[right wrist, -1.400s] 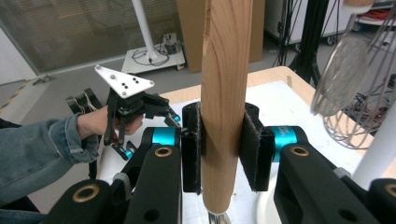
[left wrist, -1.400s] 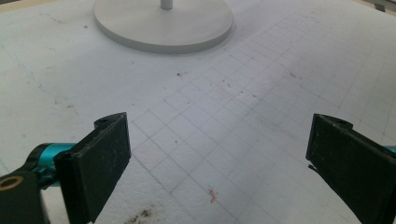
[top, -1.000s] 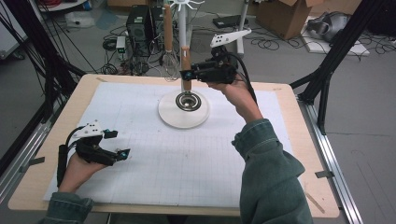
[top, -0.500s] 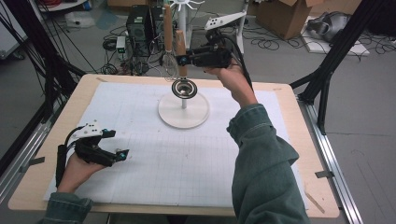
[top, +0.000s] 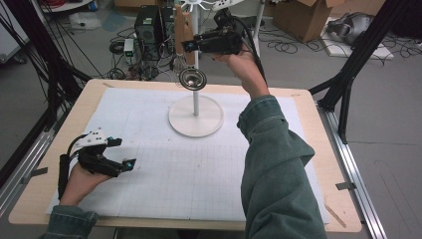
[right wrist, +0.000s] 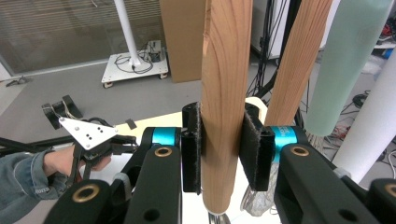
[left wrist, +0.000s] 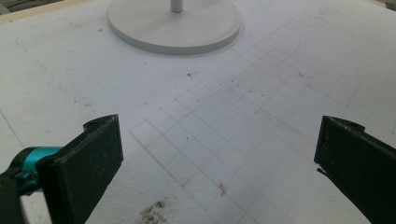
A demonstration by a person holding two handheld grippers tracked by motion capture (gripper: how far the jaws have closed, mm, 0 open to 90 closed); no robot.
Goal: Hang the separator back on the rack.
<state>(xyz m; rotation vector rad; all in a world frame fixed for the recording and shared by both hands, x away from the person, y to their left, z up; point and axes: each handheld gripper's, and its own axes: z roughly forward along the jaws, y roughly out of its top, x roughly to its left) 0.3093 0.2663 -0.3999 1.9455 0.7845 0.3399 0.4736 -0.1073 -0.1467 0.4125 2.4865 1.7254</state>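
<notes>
Since the earlier frames the right gripper [top: 191,46] has climbed from just above the round white stand base [top: 195,116] to well over the far edge of the table [top: 318,149], carrying its utensil up with it; the left gripper [top: 119,154] has stayed where it was at the near left. One table, pale wood, carries one white gridded mat [top: 164,164], and on the mat's far middle sits the single stand base with its thin white post [top: 196,102] rising from the centre. Beyond the table the floor holds one cardboard box [top: 298,12] at the far right and a black computer case [top: 148,22] at the far left among loose cables. Two grippers are in play. In the right gripper view the jaws are clamped on one wooden handle [right wrist: 224,93], held upright, pads pressed against both its sides. From the high view that handle belongs to a small metal strainer [top: 192,78] whose round bowl hangs below the gripper, in front of the upper post and partly hiding it. Two more hanging handles stand just right of the gripped one in the right gripper view: a second wooden handle [right wrist: 299,60] and a pale green handle [right wrist: 348,60]. The left gripper rests low on the mat, its jaws spread wide apart with bare grid between them.
</notes>
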